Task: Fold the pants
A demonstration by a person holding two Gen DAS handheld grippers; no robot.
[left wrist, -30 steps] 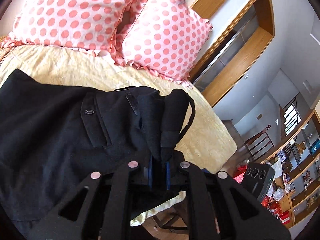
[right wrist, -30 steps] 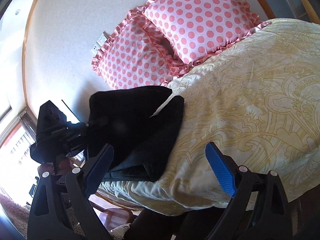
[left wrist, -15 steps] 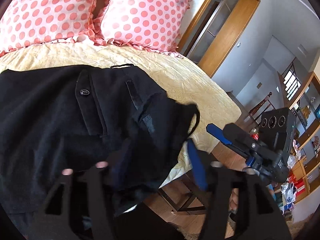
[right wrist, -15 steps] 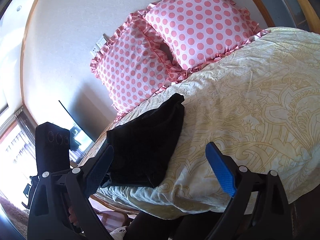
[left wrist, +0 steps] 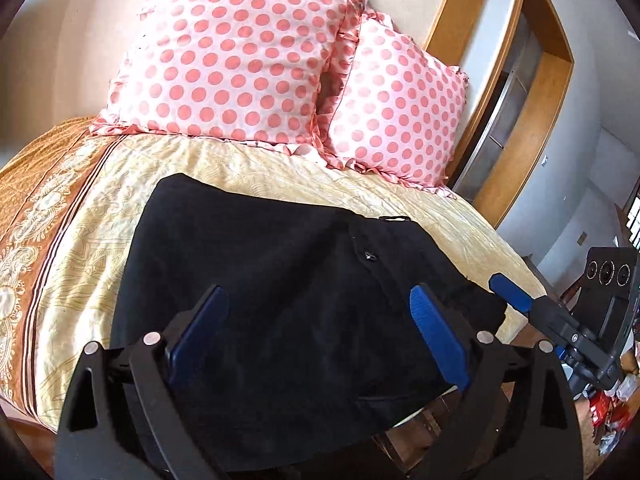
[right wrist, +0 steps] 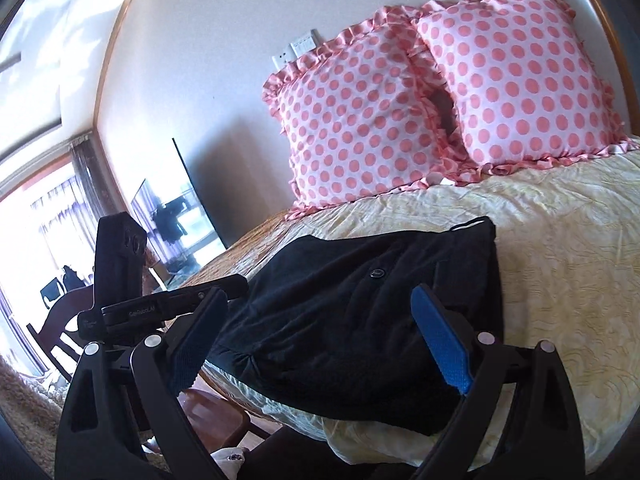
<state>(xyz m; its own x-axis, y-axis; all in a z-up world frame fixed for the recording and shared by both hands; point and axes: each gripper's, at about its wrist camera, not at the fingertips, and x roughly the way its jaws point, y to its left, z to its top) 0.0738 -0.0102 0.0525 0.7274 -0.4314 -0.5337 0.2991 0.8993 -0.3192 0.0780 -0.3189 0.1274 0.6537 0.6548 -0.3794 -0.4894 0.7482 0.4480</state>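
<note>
Your left hand-held gripper (left wrist: pixel 318 334) has released the waistband; both jaws now stand open, as do those of the right hand-held gripper (right wrist: pixel 320 338). The pants (left wrist: pixel 272 280) lie folded on the bed (left wrist: pixel 80 220); the fold appears complete.

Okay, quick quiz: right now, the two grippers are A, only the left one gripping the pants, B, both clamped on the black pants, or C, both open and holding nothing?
C: the left gripper and right gripper both stand wide open, with the folded black pants lying free on the bed.
</note>
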